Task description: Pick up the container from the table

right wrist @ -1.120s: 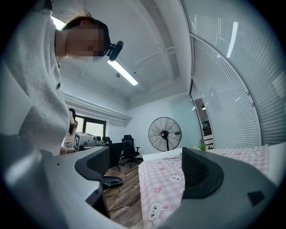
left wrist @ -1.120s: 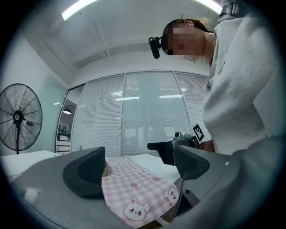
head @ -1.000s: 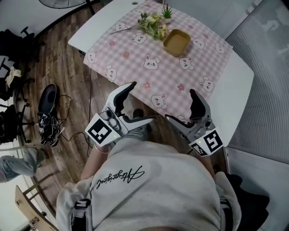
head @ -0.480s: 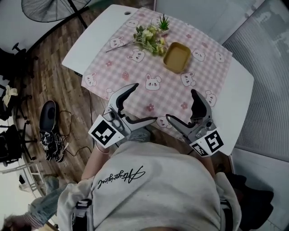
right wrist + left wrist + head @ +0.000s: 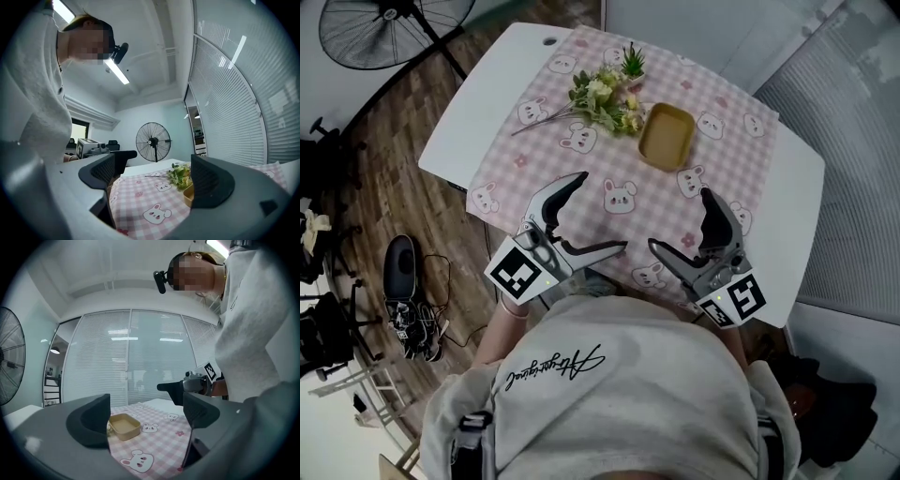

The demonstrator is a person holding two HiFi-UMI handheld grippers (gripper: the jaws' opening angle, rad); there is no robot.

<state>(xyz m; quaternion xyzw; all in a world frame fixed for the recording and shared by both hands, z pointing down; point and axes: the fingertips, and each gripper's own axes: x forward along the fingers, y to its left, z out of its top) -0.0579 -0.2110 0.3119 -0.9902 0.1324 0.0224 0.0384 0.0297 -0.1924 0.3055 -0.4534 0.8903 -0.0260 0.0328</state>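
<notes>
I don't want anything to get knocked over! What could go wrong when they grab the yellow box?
1. The flowers lie right beside the container, so a jaw coming in on that side might snag them.
2. The cloth reaches the table's near edge, where the open left gripper and right gripper hover. Bumping it could drag everything.

Container (image 5: 667,137) nearer the left gripper (image 5: 600,211) and right gripper (image 5: 680,218) than before; floor fan (image 5: 394,23) further into view.
</notes>
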